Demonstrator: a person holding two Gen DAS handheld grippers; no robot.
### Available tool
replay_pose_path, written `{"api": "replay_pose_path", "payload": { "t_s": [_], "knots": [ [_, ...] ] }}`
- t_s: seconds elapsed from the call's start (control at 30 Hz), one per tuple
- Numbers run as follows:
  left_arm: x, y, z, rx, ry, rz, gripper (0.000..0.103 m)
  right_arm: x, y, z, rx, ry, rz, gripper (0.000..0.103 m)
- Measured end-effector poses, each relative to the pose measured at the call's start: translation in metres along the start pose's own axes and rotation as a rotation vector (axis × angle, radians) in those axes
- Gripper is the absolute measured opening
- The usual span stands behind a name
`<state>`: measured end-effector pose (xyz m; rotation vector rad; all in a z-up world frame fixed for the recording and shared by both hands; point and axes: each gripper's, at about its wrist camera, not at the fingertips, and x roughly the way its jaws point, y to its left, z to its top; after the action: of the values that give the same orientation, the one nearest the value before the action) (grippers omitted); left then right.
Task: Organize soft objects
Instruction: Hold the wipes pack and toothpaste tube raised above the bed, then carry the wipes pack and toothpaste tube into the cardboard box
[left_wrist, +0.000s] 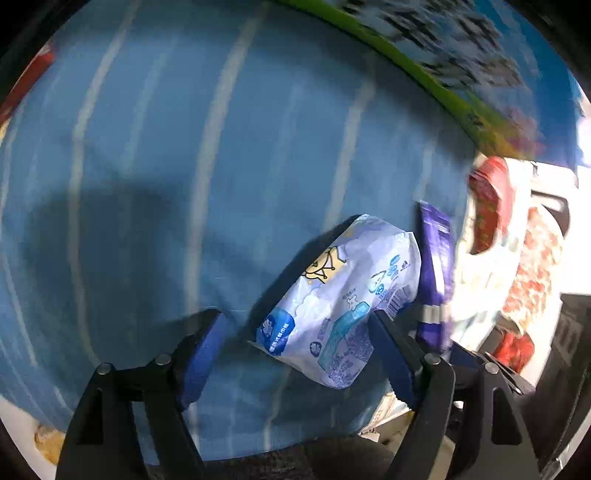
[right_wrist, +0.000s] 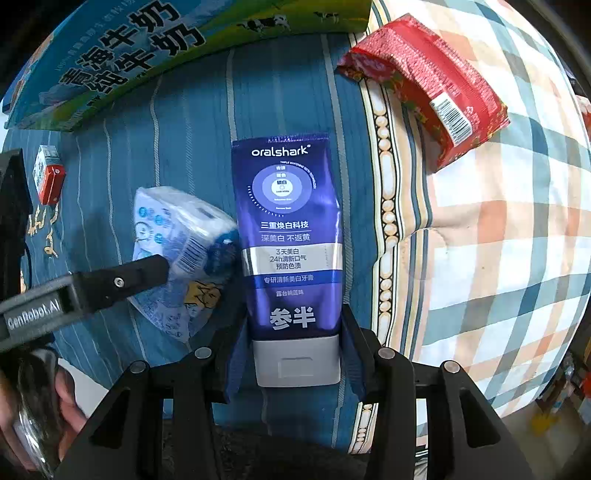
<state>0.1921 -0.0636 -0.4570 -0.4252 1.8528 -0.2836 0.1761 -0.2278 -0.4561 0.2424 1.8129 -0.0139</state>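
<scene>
A white and blue tissue pack (left_wrist: 343, 295) lies on the blue striped bedsheet (left_wrist: 184, 166). My left gripper (left_wrist: 295, 343) is open, its jaws on either side of the pack's near end. The pack also shows in the right wrist view (right_wrist: 177, 240), with a left gripper finger (right_wrist: 122, 280) lying over it. My right gripper (right_wrist: 291, 354) is shut on the capped end of a purple oralshark toothpaste tube (right_wrist: 290, 236), which points away from me. The tube shows edge-on in the left wrist view (left_wrist: 436, 266). A red tissue pack (right_wrist: 432, 88) lies on the checked pillow (right_wrist: 498, 240).
A milk carton box (right_wrist: 147, 48) with green edge stands at the back of the bed, also seen in the left wrist view (left_wrist: 424, 48). A small red and white box (right_wrist: 50, 177) lies at the left. The bed's near edge runs below both grippers.
</scene>
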Motion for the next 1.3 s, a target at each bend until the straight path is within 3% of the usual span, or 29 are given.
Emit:
{"api": "replay_pose_path", "payload": {
  "t_s": [0.2,0.27,0.37,0.47,0.57,0.83,1.17,1.3],
  "knots": [
    [0.012,-0.025,-0.006,0.069,0.023,-0.039,0.073,0.013,-0.004,0.005,0.03,0.021,0.042,0.048],
    [0.016,-0.03,-0.008,0.086,0.014,-0.03,0.056,0.017,-0.007,0.006,0.046,0.029,0.07,0.048],
    [0.018,-0.038,-0.011,0.108,-0.006,-0.022,0.042,0.02,-0.009,0.007,0.043,0.029,0.062,0.048],
    [0.013,-0.038,-0.014,0.112,-0.036,0.007,0.035,0.021,-0.008,0.007,0.043,0.029,0.059,0.048],
    [0.005,-0.039,-0.019,0.128,-0.072,0.043,0.033,0.018,-0.008,0.007,0.047,0.025,0.064,0.048],
    [-0.061,-0.061,-0.038,0.196,-0.209,0.029,0.032,-0.015,-0.005,-0.006,0.012,-0.049,0.046,0.047],
    [-0.188,-0.087,-0.032,0.189,-0.435,-0.064,0.032,-0.112,0.011,-0.023,-0.039,-0.189,0.178,0.047],
    [-0.216,-0.1,-0.02,0.2,-0.477,-0.078,0.032,-0.164,0.017,-0.021,-0.048,-0.263,0.252,0.047]
  ]
}}
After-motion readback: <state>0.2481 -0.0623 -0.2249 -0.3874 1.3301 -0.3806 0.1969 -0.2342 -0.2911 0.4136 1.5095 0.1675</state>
